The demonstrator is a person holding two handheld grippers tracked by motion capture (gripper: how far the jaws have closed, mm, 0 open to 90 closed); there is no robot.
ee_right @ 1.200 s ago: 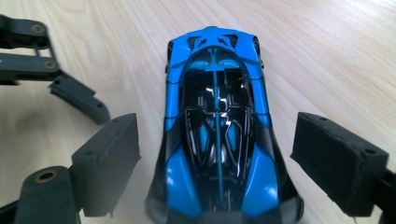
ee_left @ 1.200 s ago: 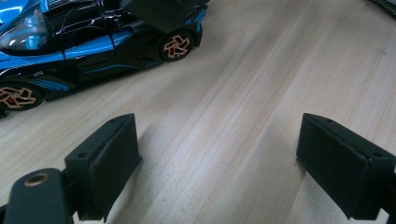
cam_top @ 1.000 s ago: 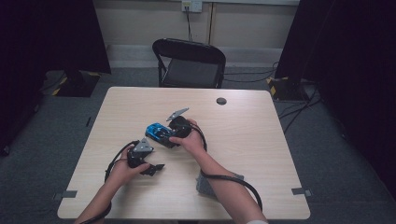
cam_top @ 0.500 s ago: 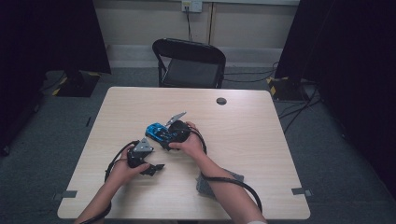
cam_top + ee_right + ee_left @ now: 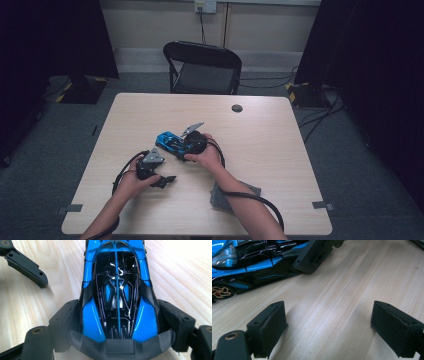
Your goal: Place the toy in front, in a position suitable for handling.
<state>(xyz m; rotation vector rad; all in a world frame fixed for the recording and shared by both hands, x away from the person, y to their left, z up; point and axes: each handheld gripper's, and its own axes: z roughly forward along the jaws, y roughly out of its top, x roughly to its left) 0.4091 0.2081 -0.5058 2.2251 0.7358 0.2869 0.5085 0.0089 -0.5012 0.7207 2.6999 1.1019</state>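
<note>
Blue toy race car (image 5: 172, 142) sits just left of center on the wooden table (image 5: 280, 150) in the high view, its rear end now bracketed by the right gripper (image 5: 186, 150), which we see gripped in the person's right hand (image 5: 207, 157). In the right gripper view the car (image 5: 117, 295) runs up the middle of the frame, and the two black pads (image 5: 66, 322) sit tight against its flanks at the tail; the jaws have just been closing, and we read them as pinching the bodywork on both sides. Compared with a second ago, that gripper has slid in lower and closer over the car, while the car itself lies where it lay.

We find the left gripper (image 5: 162, 180) lower left of the car in the high view, resting near the tabletop in the left hand (image 5: 131, 184), its place unchanged. In its own view the pads (image 5: 268, 327) stand spread wide over bare wood grain with nothing between them, and the car (image 5: 249, 267) crosses the upper left corner with the right gripper's jaw beside it.

We judge the grasp to be freshly made, so a lift or a push of the car looks like the next step. A grey cloth (image 5: 220, 197) lies under the right forearm, and a black folding chair (image 5: 202, 67) stands beyond the table's far edge.
</note>
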